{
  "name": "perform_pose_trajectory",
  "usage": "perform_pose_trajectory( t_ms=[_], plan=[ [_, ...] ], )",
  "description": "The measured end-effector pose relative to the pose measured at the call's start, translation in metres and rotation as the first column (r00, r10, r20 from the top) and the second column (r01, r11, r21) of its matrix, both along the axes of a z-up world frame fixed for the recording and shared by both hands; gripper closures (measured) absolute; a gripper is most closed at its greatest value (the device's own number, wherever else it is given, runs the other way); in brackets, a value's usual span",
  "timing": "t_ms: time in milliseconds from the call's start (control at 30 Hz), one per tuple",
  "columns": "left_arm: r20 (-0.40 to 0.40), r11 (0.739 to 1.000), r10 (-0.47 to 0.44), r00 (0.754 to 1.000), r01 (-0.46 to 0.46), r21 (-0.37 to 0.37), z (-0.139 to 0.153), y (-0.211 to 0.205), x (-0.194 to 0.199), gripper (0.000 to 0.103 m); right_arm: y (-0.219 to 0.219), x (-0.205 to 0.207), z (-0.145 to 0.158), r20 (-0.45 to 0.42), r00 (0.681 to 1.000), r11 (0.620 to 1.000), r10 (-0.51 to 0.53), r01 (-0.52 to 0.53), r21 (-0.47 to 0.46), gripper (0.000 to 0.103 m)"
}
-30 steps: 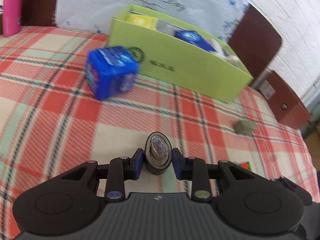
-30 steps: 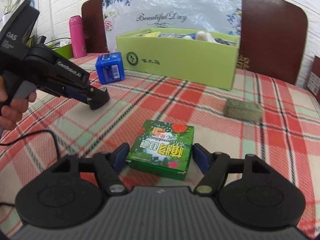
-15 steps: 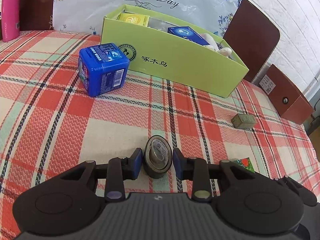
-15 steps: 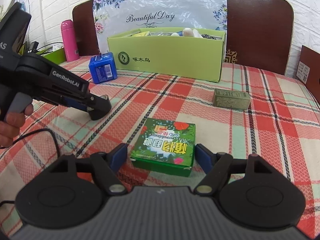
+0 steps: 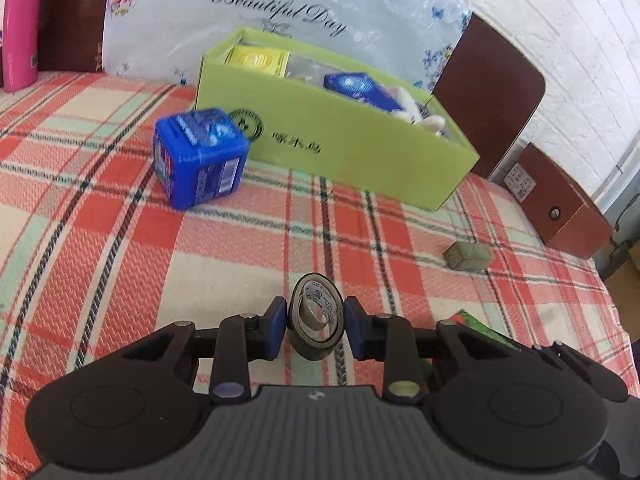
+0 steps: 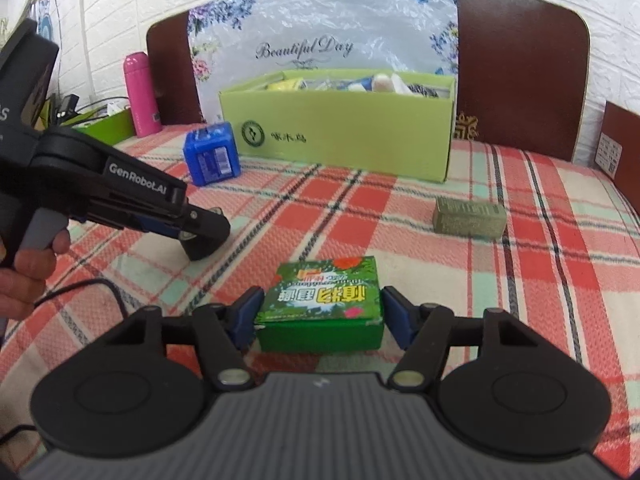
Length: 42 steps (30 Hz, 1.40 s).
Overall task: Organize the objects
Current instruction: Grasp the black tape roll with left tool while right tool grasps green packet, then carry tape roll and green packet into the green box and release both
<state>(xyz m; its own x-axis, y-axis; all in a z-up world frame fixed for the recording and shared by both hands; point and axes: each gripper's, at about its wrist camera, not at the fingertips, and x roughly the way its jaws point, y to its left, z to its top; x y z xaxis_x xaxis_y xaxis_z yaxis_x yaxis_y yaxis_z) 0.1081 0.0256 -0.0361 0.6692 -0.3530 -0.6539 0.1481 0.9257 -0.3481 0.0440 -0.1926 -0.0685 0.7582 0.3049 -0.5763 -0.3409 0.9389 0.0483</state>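
My left gripper (image 5: 316, 326) is shut on a roll of black tape (image 5: 316, 326) and holds it over the plaid tablecloth; it also shows in the right wrist view (image 6: 200, 236). My right gripper (image 6: 320, 312) has its fingers on both sides of a green box (image 6: 324, 304), the left finger touching, the right one a hair off. The light green cardboard box (image 5: 344, 148) with several items inside stands at the back. A blue cube container (image 5: 200, 156) sits next to its left end. A small olive box (image 6: 468, 216) lies to the right.
A pink bottle (image 6: 142, 92) stands at the far left. A floral bag marked "Beautiful Day" (image 6: 320, 32) leans on dark brown chair backs (image 6: 520, 72) behind the box. A brown box (image 5: 560, 204) is at the table's right edge. A cable (image 6: 92, 292) lies at front left.
The left gripper has lifted and carried the tape a little toward the green cardboard box. The right gripper has closed in around the green box, which now sits deeper between the fingers.
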Motion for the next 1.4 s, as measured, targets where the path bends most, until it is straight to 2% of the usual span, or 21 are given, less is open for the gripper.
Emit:
perform_pose_trajectory(
  t_ms=[133,167,200,233,367,433,500,600,833,967,1067,1100,1133,1167,1200,1267,1333,1400],
  plan=[
    [0.063,1.000,-0.007,0.998,0.008,-0.014,0.022,0.003,0.000,0.071,0.003,0.008,0.018,0.062,0.998,1.000,0.010,-0.011,0.009,0.042],
    [0.079,1.000,-0.009,0.997,0.010,-0.013,0.028,0.004,0.000,0.071,0.004,0.012,0.023,0.078,0.997,1.000,0.014,-0.015,0.013,0.055],
    [0.094,1.000,-0.010,0.996,0.012,-0.014,0.033,0.005,0.001,0.071,0.005,0.015,0.028,0.090,0.996,0.999,0.022,-0.024,0.021,0.074],
    [0.107,1.000,-0.011,0.994,0.012,-0.014,0.038,0.006,0.002,0.071,0.005,0.020,0.032,0.093,0.996,0.999,0.018,-0.021,0.031,0.084],
    [0.138,1.000,-0.001,0.990,0.002,-0.002,0.047,0.010,0.003,0.071,0.005,0.028,0.037,0.102,0.994,0.999,0.033,-0.035,0.014,0.084],
    [0.124,1.000,0.004,0.992,-0.002,-0.013,0.043,0.013,0.002,0.071,0.001,0.026,0.029,0.078,0.997,1.000,0.023,-0.024,0.018,0.081],
    [0.097,1.000,0.005,0.995,-0.004,-0.017,0.035,0.013,0.004,0.071,-0.005,0.020,0.025,0.092,0.996,0.998,0.016,-0.021,0.056,0.082],
    [0.061,1.000,-0.006,0.998,0.007,-0.020,0.025,0.010,0.004,0.071,-0.009,0.018,0.025,0.095,0.995,0.998,-0.014,0.009,0.059,0.082],
    [0.048,1.000,-0.018,0.999,0.019,-0.017,0.021,0.006,0.003,0.071,-0.014,0.017,0.024,0.063,0.998,0.993,0.012,-0.019,0.118,0.081],
    [0.044,1.000,-0.026,0.999,0.027,-0.014,0.020,0.005,0.002,0.071,-0.007,0.016,0.020,0.033,0.998,0.987,0.044,-0.049,0.152,0.071],
    [0.036,1.000,-0.024,0.999,0.025,-0.015,0.017,0.004,0.002,0.071,0.006,0.015,0.017,0.029,0.996,0.987,0.080,-0.083,0.136,0.069],
    [0.034,1.000,-0.025,0.999,0.026,-0.016,0.017,0.004,0.002,0.071,0.011,0.015,0.016,0.018,0.996,0.988,0.093,-0.094,0.125,0.065],
    [0.032,1.000,-0.025,0.999,0.026,-0.017,0.016,0.004,0.002,0.071,0.018,0.015,0.013,0.004,0.995,0.990,0.102,-0.102,0.099,0.048],
    [0.030,0.999,-0.025,0.999,0.026,-0.018,0.015,0.005,0.001,0.071,0.024,0.014,0.009,0.002,0.994,0.991,0.111,-0.111,0.068,0.040],
    [0.028,1.000,-0.024,0.999,0.024,-0.019,0.014,0.005,0.001,0.071,0.030,0.013,0.004,0.003,0.993,0.992,0.120,-0.120,0.037,0.037],
    [0.023,1.000,-0.019,1.000,0.020,-0.019,0.013,0.007,0.001,0.071,0.040,0.013,-0.007,-0.009,0.993,0.993,0.118,-0.118,-0.012,0.023],
    [0.018,1.000,-0.014,1.000,0.014,-0.023,0.011,0.010,0.001,0.071,0.043,0.015,-0.015,-0.035,0.994,0.994,0.106,-0.107,-0.026,0.019],
    [0.011,1.000,-0.005,1.000,0.006,-0.025,0.009,0.012,0.002,0.071,0.044,0.016,-0.021,-0.059,0.992,0.994,0.110,-0.110,-0.006,0.019]
  ],
)
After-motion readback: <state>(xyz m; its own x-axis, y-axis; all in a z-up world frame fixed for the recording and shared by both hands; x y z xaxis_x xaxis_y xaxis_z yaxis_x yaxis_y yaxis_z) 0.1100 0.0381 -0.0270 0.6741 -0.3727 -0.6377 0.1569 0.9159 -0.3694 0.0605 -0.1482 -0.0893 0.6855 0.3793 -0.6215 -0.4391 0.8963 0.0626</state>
